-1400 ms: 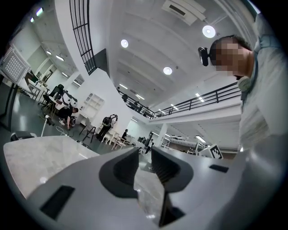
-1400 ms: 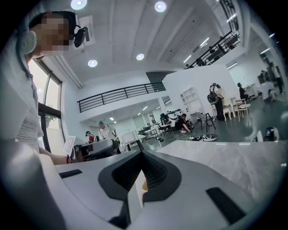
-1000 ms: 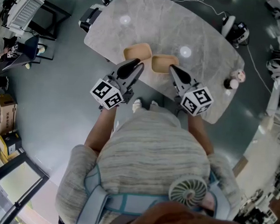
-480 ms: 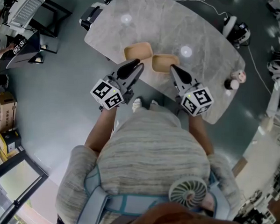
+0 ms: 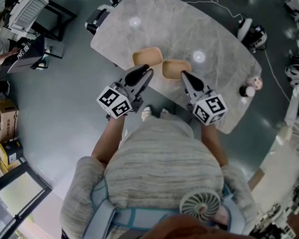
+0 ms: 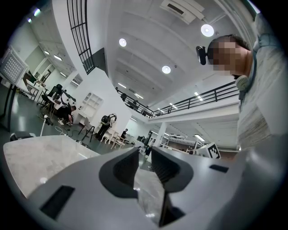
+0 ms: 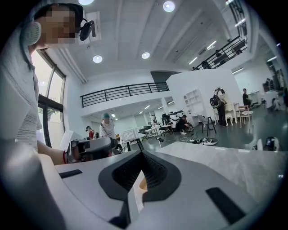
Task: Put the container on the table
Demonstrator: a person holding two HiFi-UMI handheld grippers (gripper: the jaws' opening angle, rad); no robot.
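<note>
"Where is the container, then?"

"The tan container (image 5: 174,69) seems to rest at the near edge of the marble table (image 5: 218,40), just beside a second tan tray (image 5: 148,56); its long side runs across the person; the right gripper (image 5: 185,75) meets its near right corner."

"Gripping it?"

"Looks so; the right fingers are pressed almost together, a tan sliver of rim pinched between them; the left gripper (image 5: 145,70) hangs just short of the second tan tray, fingers a little spread, only table showing through the gap."

"What's left?"

"A release, I'd judge; only the right gripper matters, since the container lies straight ahead of its fingers."
</note>
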